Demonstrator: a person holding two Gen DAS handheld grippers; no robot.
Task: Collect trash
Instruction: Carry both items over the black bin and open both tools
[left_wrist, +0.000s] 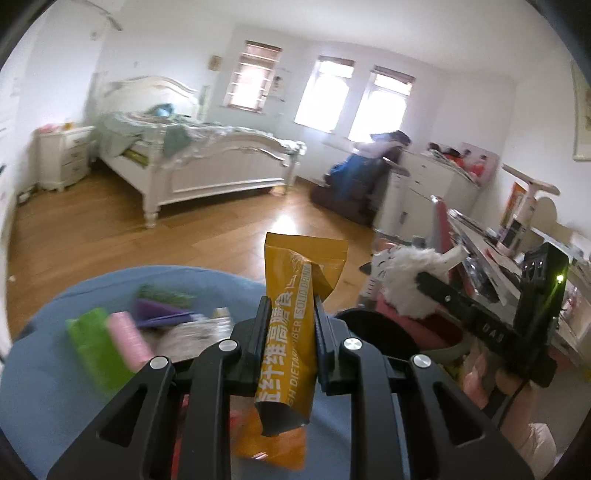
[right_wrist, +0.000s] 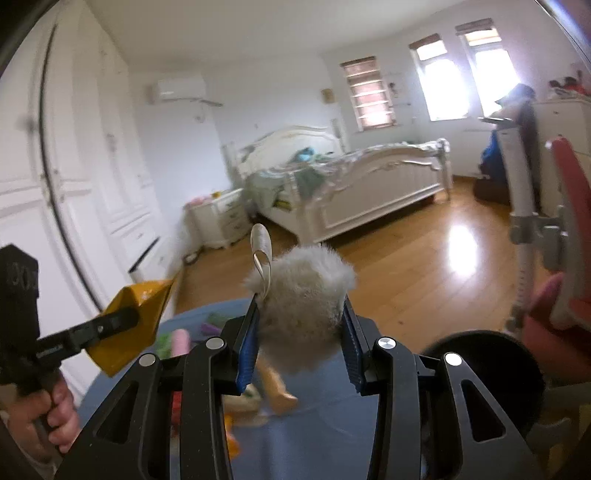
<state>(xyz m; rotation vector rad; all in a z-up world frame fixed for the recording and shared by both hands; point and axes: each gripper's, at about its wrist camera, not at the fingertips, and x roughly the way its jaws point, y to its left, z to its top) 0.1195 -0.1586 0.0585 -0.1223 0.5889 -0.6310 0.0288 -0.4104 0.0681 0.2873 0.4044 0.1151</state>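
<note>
My left gripper (left_wrist: 290, 314) is shut on a yellow drink-mix sachet (left_wrist: 295, 314) and holds it upright above the blue round table (left_wrist: 44, 373). The sachet also shows in the right wrist view (right_wrist: 133, 325), at the left. My right gripper (right_wrist: 301, 314) is shut on a white fluffy toy (right_wrist: 303, 295) with a ribbon loop, held above the same table (right_wrist: 314, 424). The toy shows in the left wrist view (left_wrist: 410, 280) at the right. A black round bin (right_wrist: 487, 373) stands to the right of the table, also seen in the left wrist view (left_wrist: 373, 332).
Green, pink and purple items (left_wrist: 122, 328) lie on the table's left part. Orange and tan pieces (right_wrist: 277, 391) lie under the grippers. A pink chair (right_wrist: 569, 236) and a cluttered desk (left_wrist: 491, 254) are at the right. A white bed (left_wrist: 207, 162) stands across the wooden floor.
</note>
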